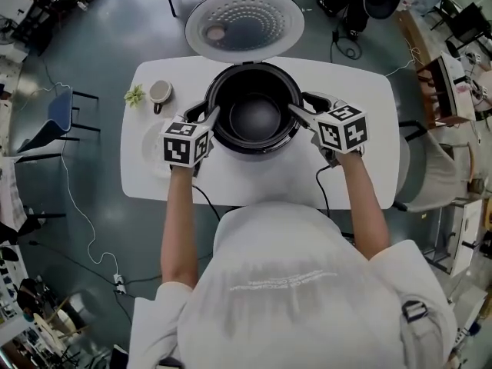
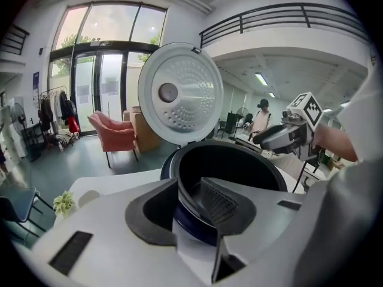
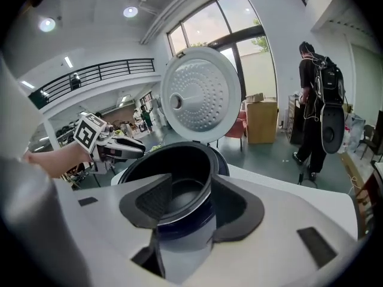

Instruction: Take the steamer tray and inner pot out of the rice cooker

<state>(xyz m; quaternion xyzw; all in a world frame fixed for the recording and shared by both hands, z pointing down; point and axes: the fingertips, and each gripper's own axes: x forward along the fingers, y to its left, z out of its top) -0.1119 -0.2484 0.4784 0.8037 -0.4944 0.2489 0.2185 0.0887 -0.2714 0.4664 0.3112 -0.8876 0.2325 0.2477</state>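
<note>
The rice cooker (image 1: 217, 135) stands in the middle of the white table (image 1: 354, 91) with its lid (image 1: 244, 23) swung up at the back. The dark inner pot (image 1: 255, 118) sits inside it, and no tray shows in it. My left gripper (image 1: 209, 116) is at the pot's left rim and my right gripper (image 1: 301, 108) at its right rim. In the left gripper view the jaws (image 2: 190, 205) straddle the pot rim (image 2: 182, 187), one pad inside and one outside, with a gap showing. In the right gripper view the jaws (image 3: 191, 211) straddle the rim (image 3: 206, 178) the same way, standing wide.
A cup (image 1: 160, 92) and a small green plant (image 1: 135, 95) stand at the table's back left. A white round dish-like thing (image 1: 151, 146) lies left of the cooker, partly under my left gripper. A chair (image 1: 442, 160) is off the table's right end. A person (image 3: 317, 100) stands beyond.
</note>
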